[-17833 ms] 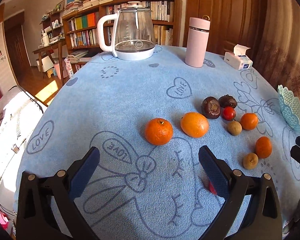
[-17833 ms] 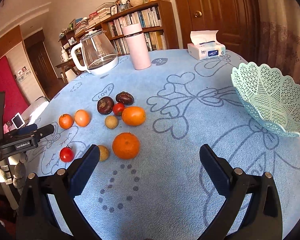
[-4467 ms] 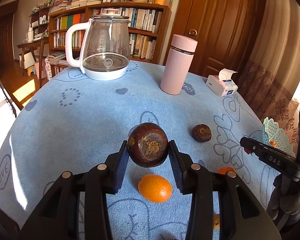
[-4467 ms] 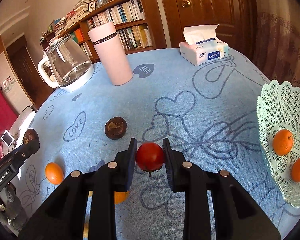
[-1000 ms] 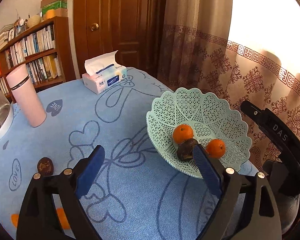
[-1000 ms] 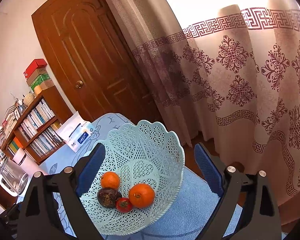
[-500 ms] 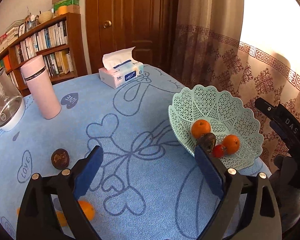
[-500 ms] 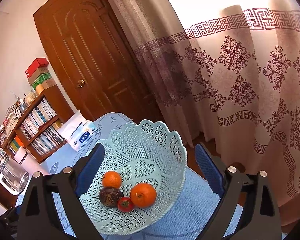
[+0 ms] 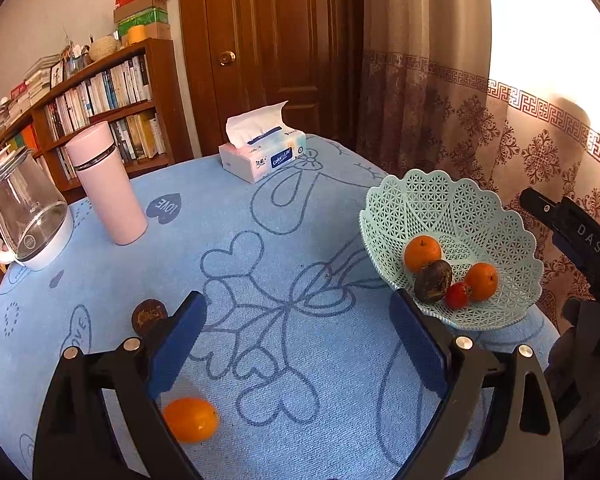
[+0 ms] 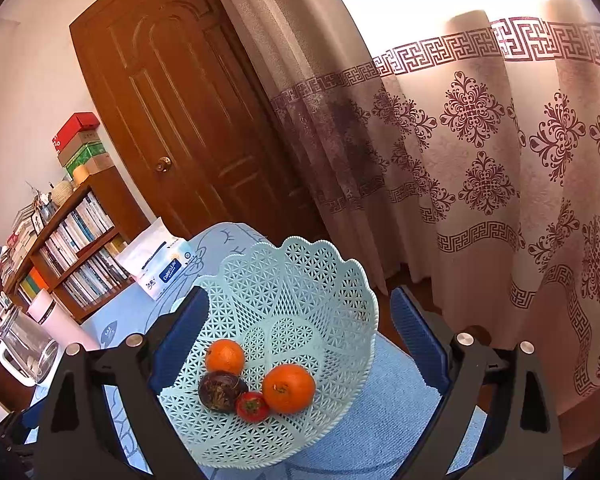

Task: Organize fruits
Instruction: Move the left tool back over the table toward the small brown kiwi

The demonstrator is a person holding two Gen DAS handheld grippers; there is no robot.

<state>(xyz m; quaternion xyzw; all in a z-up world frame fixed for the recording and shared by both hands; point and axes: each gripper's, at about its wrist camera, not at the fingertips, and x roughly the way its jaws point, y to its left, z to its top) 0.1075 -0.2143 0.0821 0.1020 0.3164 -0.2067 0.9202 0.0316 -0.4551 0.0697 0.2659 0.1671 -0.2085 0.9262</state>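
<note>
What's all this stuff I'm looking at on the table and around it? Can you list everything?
Basket: one, mint green lattice, right edge of table.
Oranges in basket: two, orange.
Dark fruit in basket: one, brown.
Tomato: one, red, in basket.
Orange on cloth: one, near left gripper.
Dark fruit on cloth: one, brown.
Tablecloth: one, blue, heart prints.
Flask: one, pink, upright.
Kettle: one, glass, white base.
Tissue box: one, white and blue.
Bookshelf: one, brown, behind table.
Door: one, brown.
Curtain: patterned, at the window.
Left gripper: black, blue pads, jaws open.
Right gripper: same, jaws open above basket.
</note>
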